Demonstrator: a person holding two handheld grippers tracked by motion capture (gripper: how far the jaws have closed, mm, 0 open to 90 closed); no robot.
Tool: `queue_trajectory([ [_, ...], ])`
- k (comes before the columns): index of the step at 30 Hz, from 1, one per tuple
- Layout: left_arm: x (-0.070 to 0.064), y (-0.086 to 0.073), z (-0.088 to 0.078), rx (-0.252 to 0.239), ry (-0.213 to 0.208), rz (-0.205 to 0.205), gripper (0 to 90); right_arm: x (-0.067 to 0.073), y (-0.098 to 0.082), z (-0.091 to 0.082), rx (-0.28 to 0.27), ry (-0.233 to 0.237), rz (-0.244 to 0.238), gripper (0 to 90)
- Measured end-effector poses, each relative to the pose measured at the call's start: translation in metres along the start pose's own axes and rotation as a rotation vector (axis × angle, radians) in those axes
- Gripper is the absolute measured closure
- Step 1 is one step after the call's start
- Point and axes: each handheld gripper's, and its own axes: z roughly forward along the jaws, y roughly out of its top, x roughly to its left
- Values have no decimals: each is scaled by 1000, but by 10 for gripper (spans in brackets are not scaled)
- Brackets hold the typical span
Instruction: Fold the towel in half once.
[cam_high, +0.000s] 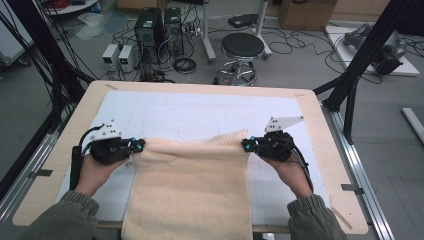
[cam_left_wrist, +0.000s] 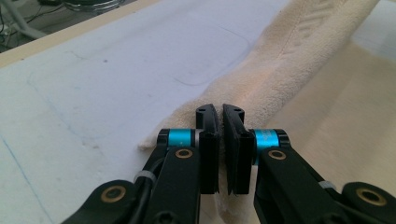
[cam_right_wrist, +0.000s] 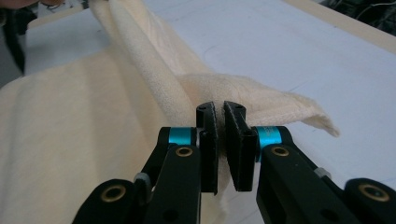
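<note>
- On the table in the high view, we saw a cream towel lying over a white mat, its near end hanging off the table's front edge.
- We held the left gripper at the towel's far left corner and the right gripper at its far right corner, with the far hem raised between them.
- Beyond the table we noted a round black stool, two computer towers and loose cables on the floor; none of it lay near the towel, and nothing on the mat stood in its way.
- Along the left gripper in its own view, we saw the jaws pinched tight on the corner of the towel, the rest of the hem running off to the upper right above the bare mat.
- Along the right gripper in its own view, we saw the jaws likewise clamped on a fold of the towel, a loose corner flap sticking out to the right over the mat, and the table's wooden rim beyond.
</note>
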Motion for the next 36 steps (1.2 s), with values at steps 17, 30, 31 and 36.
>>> queue_trajectory([
  [17, -39, -45, -29, 62, -88, 29, 690, 47, -65, -9, 55, 53, -8, 677],
  [30, -5, -28, 26, 95, -53, -58, 543, 5, -58, 35, 81, -28, 63, 525],
  [31, -2, -29, 31, 114, -54, -72, 534, 2, -59, 40, 89, -23, 72, 525],
  [36, 9, -35, 41, 178, -57, -106, 542, -6, -65, 55, 142, 11, 104, 601],
])
